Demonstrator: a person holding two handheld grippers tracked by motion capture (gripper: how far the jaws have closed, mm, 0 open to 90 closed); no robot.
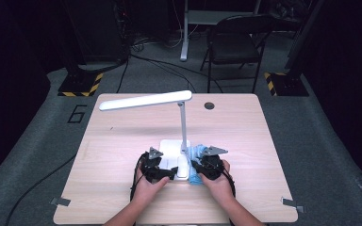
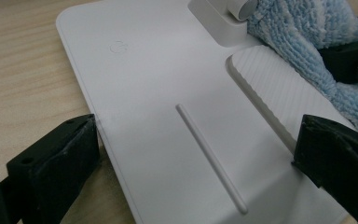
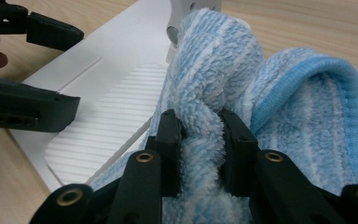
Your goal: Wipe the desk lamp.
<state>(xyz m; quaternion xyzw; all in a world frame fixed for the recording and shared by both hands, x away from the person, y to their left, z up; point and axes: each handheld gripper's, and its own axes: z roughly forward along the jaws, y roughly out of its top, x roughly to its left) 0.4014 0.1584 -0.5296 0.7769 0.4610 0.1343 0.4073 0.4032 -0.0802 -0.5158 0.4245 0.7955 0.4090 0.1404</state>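
A white desk lamp stands mid-table, its flat base (image 1: 172, 149) under a thin pole (image 1: 183, 127) and a long head (image 1: 143, 100). My left gripper (image 2: 196, 135) is open at the base's front. One jaw lies against the left edge of the base (image 2: 158, 70) and the other is over it near the ribbed pad (image 2: 270, 88). My right gripper (image 3: 199, 119) is shut on a bunched blue-and-white terry cloth (image 3: 214, 60). That cloth (image 1: 197, 151) lies against the base's right side by the pole foot. The left gripper (image 3: 77, 70) is also seen across the base.
The wooden table (image 1: 122, 141) has a round cable hole (image 1: 209, 105) at the back. A dark folding chair (image 1: 235, 42) stands behind the table. Stands with yellow-black striped feet (image 1: 78, 84) and cables sit on the grey floor.
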